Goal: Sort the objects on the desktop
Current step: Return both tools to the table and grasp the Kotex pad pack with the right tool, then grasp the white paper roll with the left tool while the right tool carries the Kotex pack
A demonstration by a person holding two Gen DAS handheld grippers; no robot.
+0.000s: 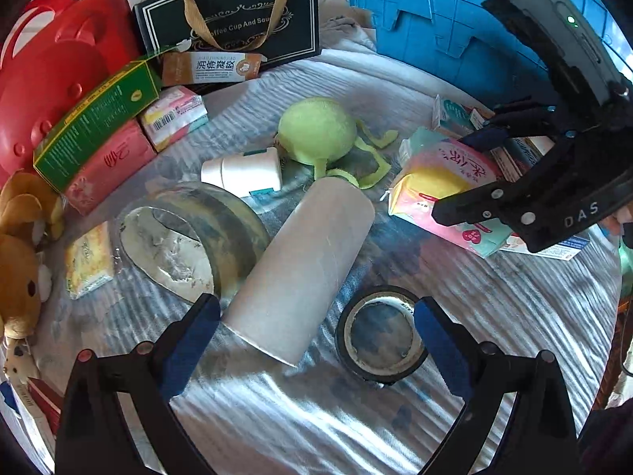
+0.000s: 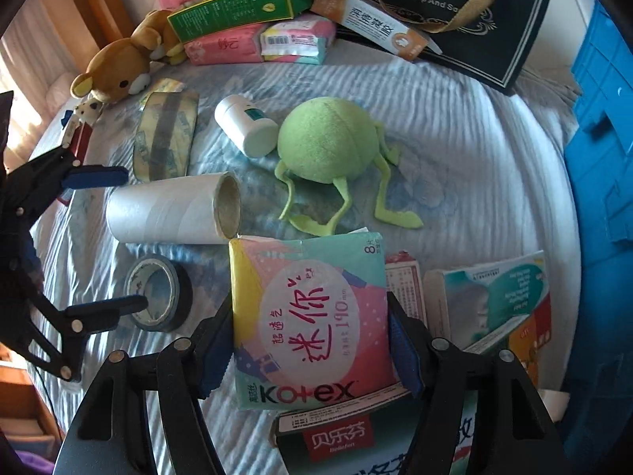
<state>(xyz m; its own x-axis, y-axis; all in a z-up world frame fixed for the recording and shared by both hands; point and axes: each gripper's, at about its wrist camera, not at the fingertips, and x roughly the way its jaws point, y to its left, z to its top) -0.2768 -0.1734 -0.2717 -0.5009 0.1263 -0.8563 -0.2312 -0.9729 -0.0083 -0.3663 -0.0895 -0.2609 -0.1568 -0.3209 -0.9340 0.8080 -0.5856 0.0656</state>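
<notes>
A pink and teal Kotex pack [image 2: 308, 308] lies on boxes at the near right of the striped cloth [image 2: 455, 150]. My right gripper [image 2: 308, 350] is shut on it, with a blue pad against each side. The left wrist view shows the same pack [image 1: 431, 182] between the right gripper's [image 1: 455, 174] fingers. My left gripper [image 1: 316, 338] hangs open over one end of a white cardboard tube [image 1: 300, 265] and a black tape roll [image 1: 381, 336], gripping nothing. A green plush [image 2: 328, 138] and a white bottle [image 2: 245, 124] lie mid-table.
A wide clear tape roll [image 1: 190, 237] stands left of the tube. Boxes, a bear plush [image 2: 114, 67], a red basket [image 1: 59, 59] and a black gift bag [image 2: 455, 12] line the far side. A blue crate [image 2: 601, 158] stands on the right. More boxes [image 2: 494, 304] lie under and beside the pack.
</notes>
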